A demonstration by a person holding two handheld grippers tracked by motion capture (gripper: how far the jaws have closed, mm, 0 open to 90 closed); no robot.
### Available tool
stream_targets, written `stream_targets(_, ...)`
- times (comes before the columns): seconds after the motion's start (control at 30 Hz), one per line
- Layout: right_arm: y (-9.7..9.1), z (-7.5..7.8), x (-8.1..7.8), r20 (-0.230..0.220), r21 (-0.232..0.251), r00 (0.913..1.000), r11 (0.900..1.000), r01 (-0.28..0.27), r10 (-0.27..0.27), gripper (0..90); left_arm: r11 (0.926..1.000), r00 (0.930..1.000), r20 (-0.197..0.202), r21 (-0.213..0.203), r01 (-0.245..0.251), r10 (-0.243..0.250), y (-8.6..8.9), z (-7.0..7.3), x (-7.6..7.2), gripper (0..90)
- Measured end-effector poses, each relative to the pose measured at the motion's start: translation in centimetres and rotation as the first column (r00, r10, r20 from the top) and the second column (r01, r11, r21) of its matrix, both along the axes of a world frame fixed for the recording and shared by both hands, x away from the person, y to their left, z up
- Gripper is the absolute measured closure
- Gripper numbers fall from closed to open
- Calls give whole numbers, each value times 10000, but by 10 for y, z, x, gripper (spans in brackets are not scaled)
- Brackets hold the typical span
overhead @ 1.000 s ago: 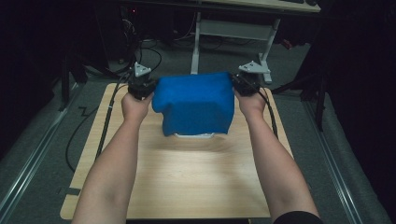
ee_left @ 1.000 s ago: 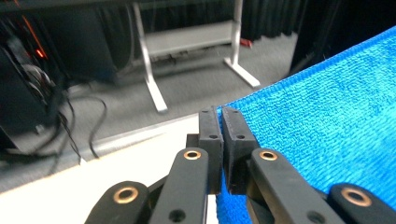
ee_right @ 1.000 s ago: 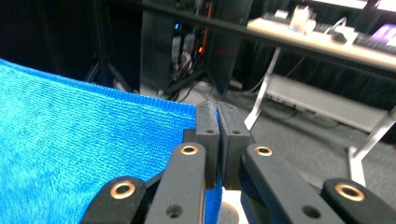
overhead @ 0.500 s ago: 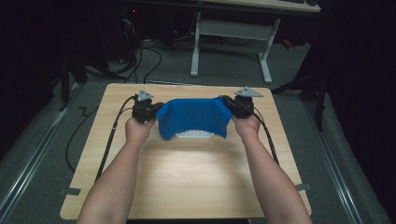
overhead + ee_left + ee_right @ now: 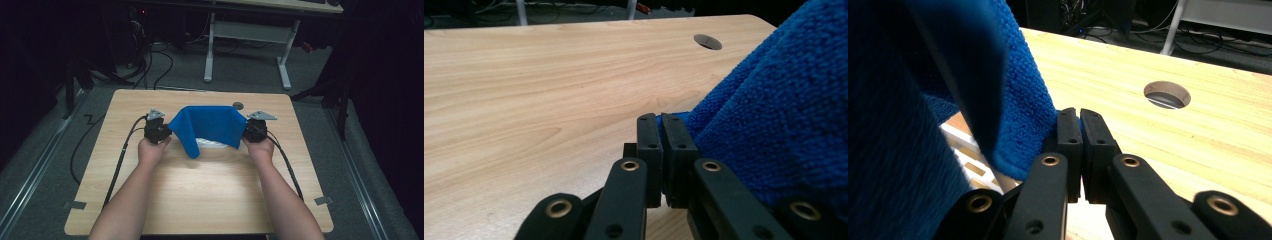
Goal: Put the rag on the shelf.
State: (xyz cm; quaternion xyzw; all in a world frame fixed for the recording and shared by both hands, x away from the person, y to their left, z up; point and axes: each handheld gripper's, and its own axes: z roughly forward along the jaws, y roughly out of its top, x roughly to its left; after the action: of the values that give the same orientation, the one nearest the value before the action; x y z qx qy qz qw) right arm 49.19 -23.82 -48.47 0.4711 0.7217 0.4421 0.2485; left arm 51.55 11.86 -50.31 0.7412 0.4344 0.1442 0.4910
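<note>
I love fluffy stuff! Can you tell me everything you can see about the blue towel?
The blue towel looks soft and nubbly, like looped terry or microfibre. It is held up off the wooden table, stretched between the left gripper and the right gripper, each pinching a top corner with its jaws shut. The middle sags, and one flap hangs down to a point. Something white with slots lies beneath it.

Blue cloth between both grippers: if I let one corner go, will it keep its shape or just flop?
Likely flop: the blue cloth already sags and folds between the left gripper and right gripper. Its looped terry pile suggests it is soft and light, probably not slippery in the shut jaws. It may drape over the white object beneath.
</note>
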Motion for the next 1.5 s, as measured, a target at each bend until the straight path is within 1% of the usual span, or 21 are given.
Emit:
stream_targets(0.03,0,-2,0,3,23,10000,10000,21,-21,889,10000,10000,-60,-5,21,-21,-1,-2,0,877)
stream_targets(0.07,-1,-5,-1,-83,38,10000,10000,36,-35,889,10000,9999,-148,28,50,-49,-1,-4,1,876)
stream_targets(0.23,-3,-9,-1,-165,25,9998,10000,77,-77,889,9999,9994,-318,7,110,-110,-4,-12,1,875)
stream_targets(0.43,-4,-13,0,-270,9,9996,9999,101,-100,887,9998,9994,-309,-119,163,-166,-5,-15,0,869)
stream_targets(0.47,-4,-14,0,-216,-16,9997,10000,64,-64,886,9997,9993,-322,-163,162,-167,-5,-15,-1,864)
stream_targets(0.5,-4,-15,1,-263,32,9996,9999,101,-100,886,9997,9992,-360,-193,167,-173,-5,-15,-1,848)
stream_targets(0.57,-4,-15,1,-309,97,9994,9998,167,-164,881,9997,9991,-407,-220,126,-135,-3,-15,-2,788)
stream_targets(0.6,-4,-15,2,-328,162,9993,9997,183,-178,862,9997,9991,-419,-235,80,-90,-3,-14,-2,755)
stream_targets(0.67,-5,-14,2,-393,271,9989,9993,270,-260,792,9999,9991,-417,-136,-74,69,0,-13,-4,693)
stream_targets(0.7,-6,-13,2,-381,285,9988,9991,306,-295,778,9998,9991,-383,-117,-160,156,2,-12,-5,667)
stream_targets(0.8,-8,-8,1,-353,248,9986,9989,410,-401,712,9994,9990,-306,-62,-327,325,9,-10,-8,620)
stream_targets(0.83,-9,-6,0,-295,245,9985,9986,465,-458,685,9992,9989,-218,-30,-405,405,11,-8,-9,601)
stream_targets(0.87,-12,-2,0,-183,231,9985,9984,517,-512,616,9990,9988,-168,15,-451,451,12,-6,-11,567)
stream_targets(0.9,-12,-2,0,-183,231,9985,9984,517,-512,616,9985,9985,-85,70,-537,538,14,-4,-12,567)
stream_targets(1.0,-16,5,-2,-1,203,9974,9971,727,-727,563,9978,9977,120,-13,-669,670,20,1,-17,527)
stream_targets(1.13,-20,13,-5,267,54,9959,9963,858,-859,529,9964,9960,371,199,-826,818,27,8,-24,476)
stream_targets(1.23,-24,18,-8,403,-63,9953,9961,885,-882,505,9953,9947,469,258,-932,919,32,12,-28,443)
stream_targets(1.33,-28,24,-13,483,-109,9950,9961,876,-870,470,9938,9937,557,497,-999,971,37,16,-32,414)
stream_targets(1.43,-30,27,-15,527,-124,9949,9961,872,-864,444,9925,9933,561,626,-1047,1013,42,18,-37,407)
stream_targets(1.5,-31,29,-18,590,-227,9955,9969,756,-741,434,9917,9931,568,719,-1064,1025,44,18,-40,406)
